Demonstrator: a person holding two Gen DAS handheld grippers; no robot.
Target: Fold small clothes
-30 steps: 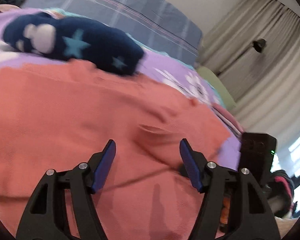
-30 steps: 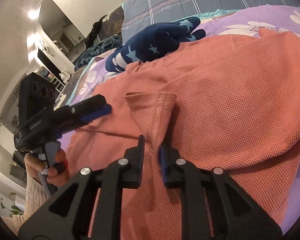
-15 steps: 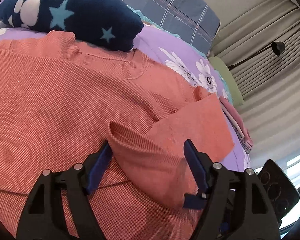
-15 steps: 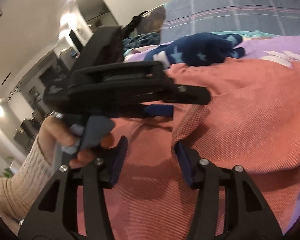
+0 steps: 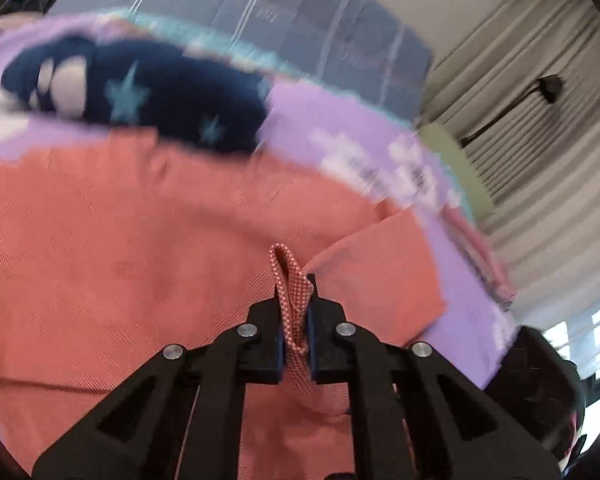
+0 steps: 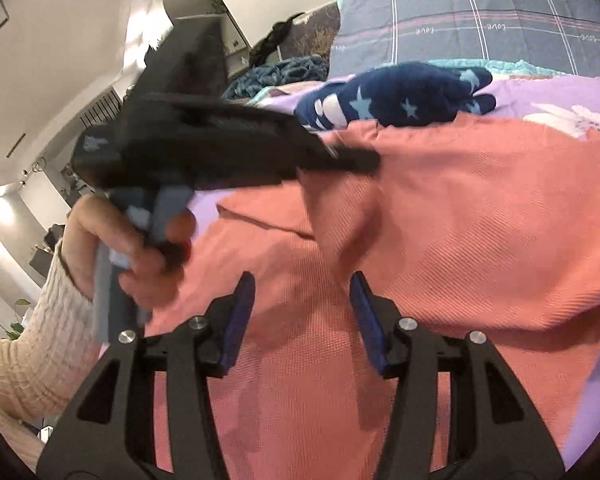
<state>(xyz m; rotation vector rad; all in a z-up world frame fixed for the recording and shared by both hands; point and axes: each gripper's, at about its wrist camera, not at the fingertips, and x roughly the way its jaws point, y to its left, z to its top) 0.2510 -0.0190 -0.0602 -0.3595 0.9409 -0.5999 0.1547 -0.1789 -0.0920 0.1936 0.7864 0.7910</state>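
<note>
A coral-red knit shirt [image 5: 140,248] lies spread over the purple flowered bedspread [image 5: 340,128]. My left gripper [image 5: 294,316] is shut on a pinched fold of the shirt's edge, which stands up between the blue pads. In the right wrist view the shirt [image 6: 480,208] fills the right side, and my right gripper [image 6: 302,312] is open and empty just above it. The left gripper [image 6: 356,160] shows there too, blurred, held in a hand at the left, with its tip at the shirt's upper edge.
A folded navy garment with light stars [image 5: 140,92] lies behind the shirt, also seen in the right wrist view [image 6: 404,96]. A grey checked pillow [image 5: 300,28] is at the head of the bed. Curtains [image 5: 520,128] and a lamp hang at the right.
My right gripper let go of the shirt fold and opened. My left gripper closed on that fold and now holds it. The view is blurred with motion.
</note>
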